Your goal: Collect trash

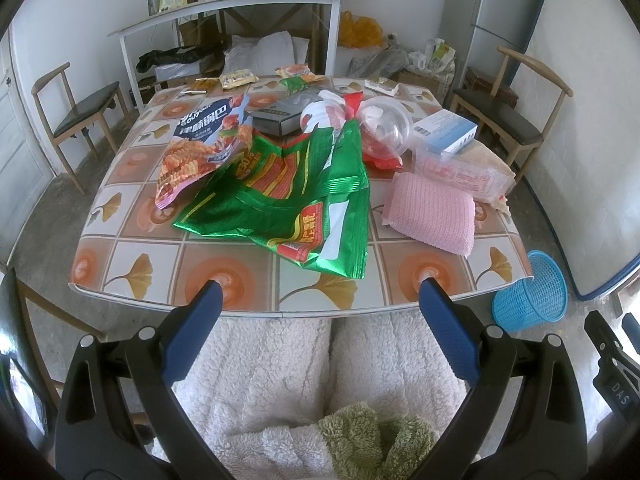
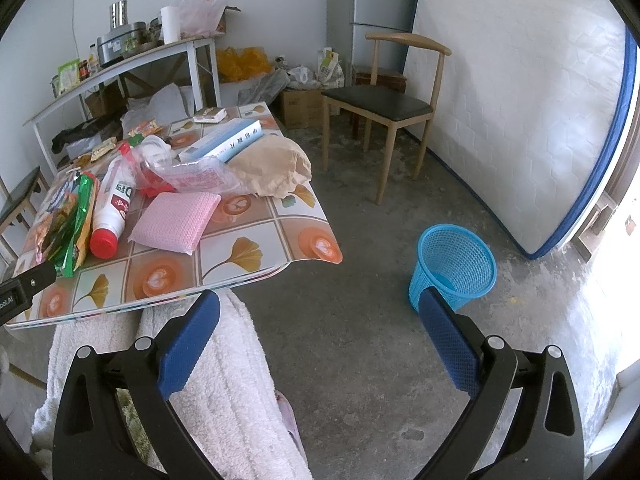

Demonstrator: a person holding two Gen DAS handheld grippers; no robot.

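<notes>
A table (image 1: 192,276) with a leaf-pattern cover holds trash: a crumpled green snack bag (image 1: 296,200), a blue and orange snack bag (image 1: 200,140), a pink sponge pack (image 1: 430,212), a clear plastic wrapper (image 1: 460,172), a clear cup (image 1: 386,128), and a white bottle with a red cap (image 2: 114,208). My left gripper (image 1: 320,292) is open and empty at the table's near edge. My right gripper (image 2: 320,300) is open and empty, held over the floor to the right of the table. A blue mesh bin (image 2: 454,268) stands on the floor; it also shows in the left wrist view (image 1: 530,296).
A blue-white box (image 1: 446,132), a dark box (image 1: 276,120) and small packets lie farther back on the table. Wooden chairs (image 2: 384,108) stand around. A white shelf (image 1: 224,12) with jars is behind. A mattress (image 2: 520,112) leans on the right wall. My lap in white fleece (image 1: 320,380) is below.
</notes>
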